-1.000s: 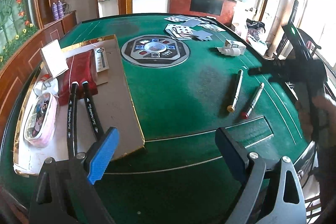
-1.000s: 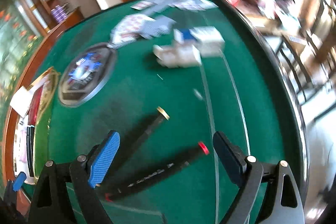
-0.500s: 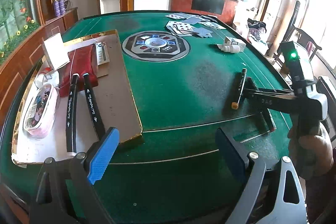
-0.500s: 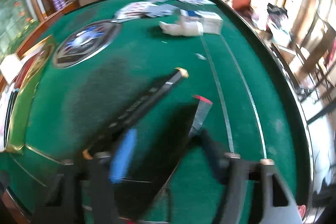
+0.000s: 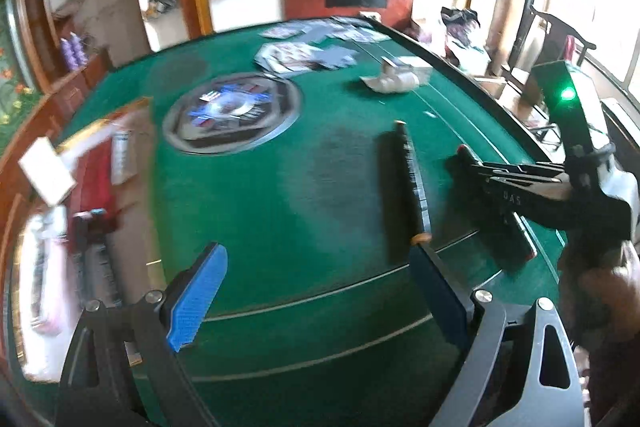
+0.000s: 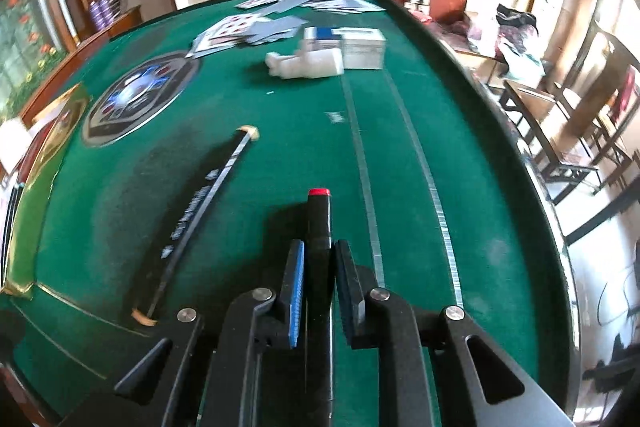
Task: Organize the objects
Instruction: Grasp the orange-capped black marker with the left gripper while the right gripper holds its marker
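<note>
A black marker with a red cap point(image 6: 319, 215) lies on the green felt table point(image 6: 400, 211), and my right gripper point(image 6: 318, 247) is closing tight on its barrel, both pads pressing on it. A second black marker with gold ends point(image 6: 208, 195) lies just left of it, untouched. In the left wrist view the gold-ended marker point(image 5: 408, 183) sits just beyond my right-hand fingertip. My left gripper point(image 5: 316, 259) hangs open over bare felt with nothing between its fingers. The right gripper point(image 5: 472, 167) reaches in from the right there, over the red-capped marker point(image 5: 520, 239).
A gold-edged board point(image 5: 136, 211) at the left carries black markers point(image 5: 96, 267), a pink case point(image 5: 44, 267) and a red pouch point(image 5: 96, 179). Playing cards point(image 6: 248, 31), a white bottle point(image 6: 308, 65) and a box point(image 6: 362, 47) lie at the far side. The table's edge point(image 6: 520, 163) curves along the right.
My right gripper went from wide open over both markers to shut on the red-capped one. My left gripper stayed open and swung right, toward the gold-ended marker.
</note>
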`<state>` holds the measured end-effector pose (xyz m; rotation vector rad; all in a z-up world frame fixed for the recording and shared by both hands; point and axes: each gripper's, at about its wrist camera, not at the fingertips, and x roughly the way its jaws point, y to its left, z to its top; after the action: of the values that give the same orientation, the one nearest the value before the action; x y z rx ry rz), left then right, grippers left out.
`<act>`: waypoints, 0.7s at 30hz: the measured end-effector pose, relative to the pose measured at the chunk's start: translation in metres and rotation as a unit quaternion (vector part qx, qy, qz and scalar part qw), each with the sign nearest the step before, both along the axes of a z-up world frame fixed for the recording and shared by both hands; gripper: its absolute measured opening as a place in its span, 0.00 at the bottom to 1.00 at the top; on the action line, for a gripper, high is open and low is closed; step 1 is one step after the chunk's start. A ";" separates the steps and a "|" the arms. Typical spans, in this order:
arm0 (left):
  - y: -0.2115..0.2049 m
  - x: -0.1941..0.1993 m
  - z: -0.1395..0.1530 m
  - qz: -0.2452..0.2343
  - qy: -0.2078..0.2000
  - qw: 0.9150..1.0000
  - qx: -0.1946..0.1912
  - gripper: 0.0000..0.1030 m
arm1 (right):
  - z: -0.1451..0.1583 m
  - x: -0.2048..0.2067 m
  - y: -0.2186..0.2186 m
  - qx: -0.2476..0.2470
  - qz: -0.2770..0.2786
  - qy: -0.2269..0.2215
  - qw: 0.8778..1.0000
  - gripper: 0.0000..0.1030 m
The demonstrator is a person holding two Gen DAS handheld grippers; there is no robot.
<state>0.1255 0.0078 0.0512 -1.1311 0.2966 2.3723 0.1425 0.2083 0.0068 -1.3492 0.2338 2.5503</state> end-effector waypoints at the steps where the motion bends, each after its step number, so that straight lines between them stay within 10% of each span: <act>1: 0.010 -0.006 -0.005 -0.001 -0.011 1.000 0.003 0.89 | 0.000 0.001 0.003 -0.004 0.000 0.003 1.000 0.15; 13: 0.084 -0.036 -0.039 -0.037 -0.012 0.998 -0.047 0.82 | -0.001 0.011 0.025 -0.085 -0.006 0.039 0.996 0.16; 19: 0.105 -0.051 -0.050 -0.052 -0.017 0.998 -0.040 0.61 | -0.001 0.011 0.024 -0.095 0.001 0.044 0.995 0.26; 21: 0.108 -0.052 -0.050 -0.060 -0.016 0.998 -0.031 0.34 | -0.001 0.010 0.020 -0.088 0.009 0.042 0.995 0.30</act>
<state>0.0732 0.1161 0.0014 -1.1466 0.4178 2.2524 0.1522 0.2286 0.0062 -1.3088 0.4750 2.6568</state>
